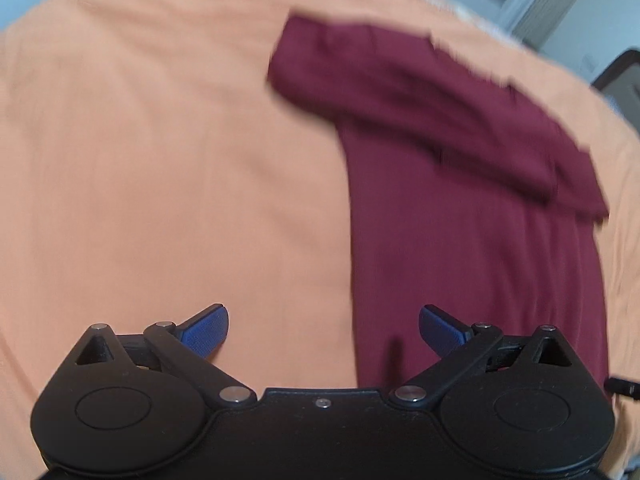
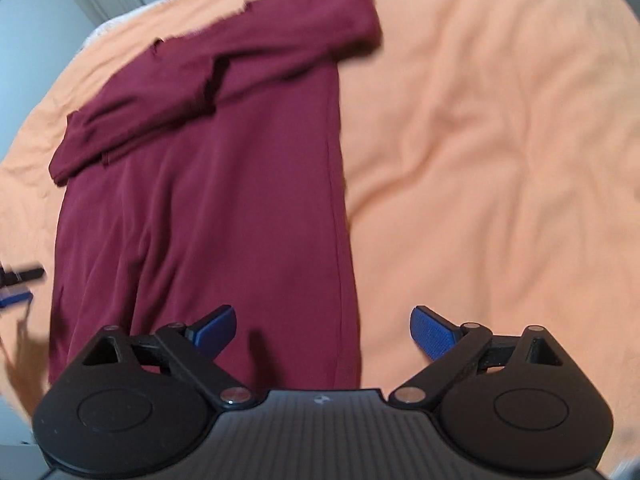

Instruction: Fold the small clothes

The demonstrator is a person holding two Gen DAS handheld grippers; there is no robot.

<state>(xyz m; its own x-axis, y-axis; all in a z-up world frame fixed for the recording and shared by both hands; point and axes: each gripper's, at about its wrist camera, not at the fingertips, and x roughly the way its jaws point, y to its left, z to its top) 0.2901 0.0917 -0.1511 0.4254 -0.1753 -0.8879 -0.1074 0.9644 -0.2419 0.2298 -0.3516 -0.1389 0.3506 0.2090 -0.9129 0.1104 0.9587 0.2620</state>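
Observation:
A maroon long-sleeved garment [image 1: 472,216] lies flat on the orange sheet [image 1: 160,140], its body narrowed into a long strip and its sleeves folded across the far end. My left gripper [image 1: 323,330] hovers open above the garment's near left edge, nothing between its blue pads [image 1: 206,330]. In the right wrist view the same garment [image 2: 224,200] fills the left half, and my right gripper [image 2: 323,330] hangs open over its near right edge, holding nothing. The tip of the left gripper shows at the far left edge [image 2: 18,284].
The orange sheet [image 2: 500,160] is wrinkled to the right of the garment and smoother to its left. A pale wall and a white radiator-like panel [image 1: 548,4] stand beyond the far edge. A dark object [image 1: 620,76] sits at the right rim.

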